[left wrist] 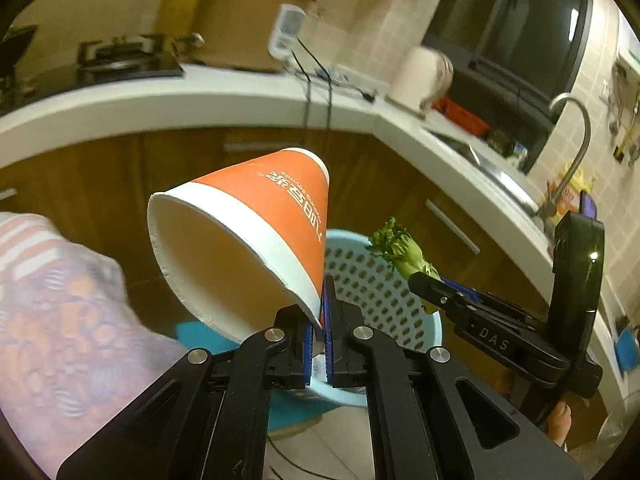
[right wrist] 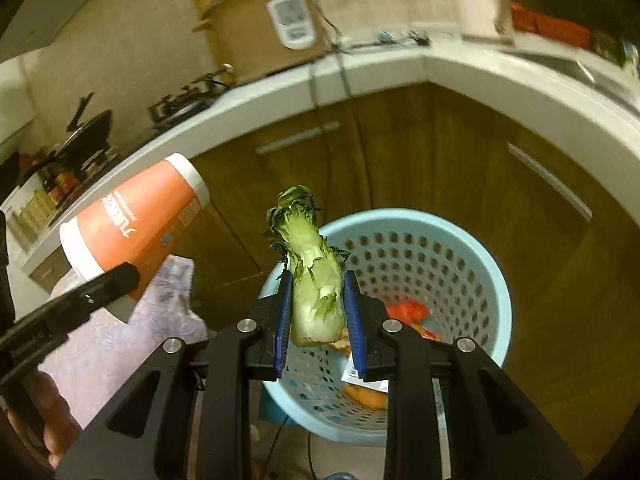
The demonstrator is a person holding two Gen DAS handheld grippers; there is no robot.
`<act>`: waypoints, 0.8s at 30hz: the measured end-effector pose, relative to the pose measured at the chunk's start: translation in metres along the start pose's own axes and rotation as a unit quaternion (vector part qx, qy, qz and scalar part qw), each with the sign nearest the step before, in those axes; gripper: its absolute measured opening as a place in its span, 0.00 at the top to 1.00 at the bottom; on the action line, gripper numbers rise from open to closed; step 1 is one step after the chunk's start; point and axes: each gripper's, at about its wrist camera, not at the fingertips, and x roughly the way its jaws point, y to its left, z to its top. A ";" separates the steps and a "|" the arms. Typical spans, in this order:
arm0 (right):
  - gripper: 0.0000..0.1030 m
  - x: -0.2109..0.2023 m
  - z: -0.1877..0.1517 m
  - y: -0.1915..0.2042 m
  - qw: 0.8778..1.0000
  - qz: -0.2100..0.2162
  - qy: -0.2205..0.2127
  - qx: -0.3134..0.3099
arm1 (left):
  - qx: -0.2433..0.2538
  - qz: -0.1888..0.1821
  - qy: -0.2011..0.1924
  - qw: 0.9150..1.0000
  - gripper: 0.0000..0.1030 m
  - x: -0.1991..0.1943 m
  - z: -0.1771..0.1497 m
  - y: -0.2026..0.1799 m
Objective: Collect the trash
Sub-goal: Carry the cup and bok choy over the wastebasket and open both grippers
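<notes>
An orange paper cup [left wrist: 244, 236] is pinched by its rim in the left gripper [left wrist: 318, 332], tilted toward ten o'clock. A bok choy stub [right wrist: 316, 280] is clamped upright between the blue pads of the right gripper [right wrist: 318, 316]. A perforated blue basket [right wrist: 492, 280], holding orange scraps [right wrist: 408, 312], sits below, toward three o'clock.

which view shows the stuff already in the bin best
The right wrist view: it looks down into the bin, showing orange scraps and a paper piece. The left wrist view shows only its perforated wall, with the cup covering the rest.
</notes>
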 end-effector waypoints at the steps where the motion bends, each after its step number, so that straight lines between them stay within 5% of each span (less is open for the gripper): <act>1: 0.79 0.003 -0.002 -0.008 1.000 -0.004 0.004 0.008 | 0.001 -0.002 0.008 1.000 0.98 0.010 -0.001 -0.003; 9: 0.76 0.028 -0.011 -0.043 0.997 -0.037 0.041 0.048 | -0.013 -0.011 0.042 0.999 0.97 0.064 -0.009 -0.016; 10: 0.76 0.032 -0.013 -0.047 0.997 -0.039 0.050 0.055 | -0.015 -0.013 0.047 0.999 0.93 0.070 -0.010 -0.018; 13: 0.72 0.040 -0.020 -0.060 0.994 -0.043 0.065 0.070 | -0.005 -0.004 0.073 0.997 0.54 0.088 -0.019 -0.019; 18: 0.71 0.038 -0.025 -0.069 0.994 -0.043 0.067 0.076 | -0.014 -0.001 0.090 0.996 0.53 0.093 -0.030 -0.010; 24: 0.71 0.018 -0.020 -0.050 0.997 -0.042 0.038 0.045 | -0.005 -0.001 0.053 0.999 0.53 0.060 -0.022 -0.013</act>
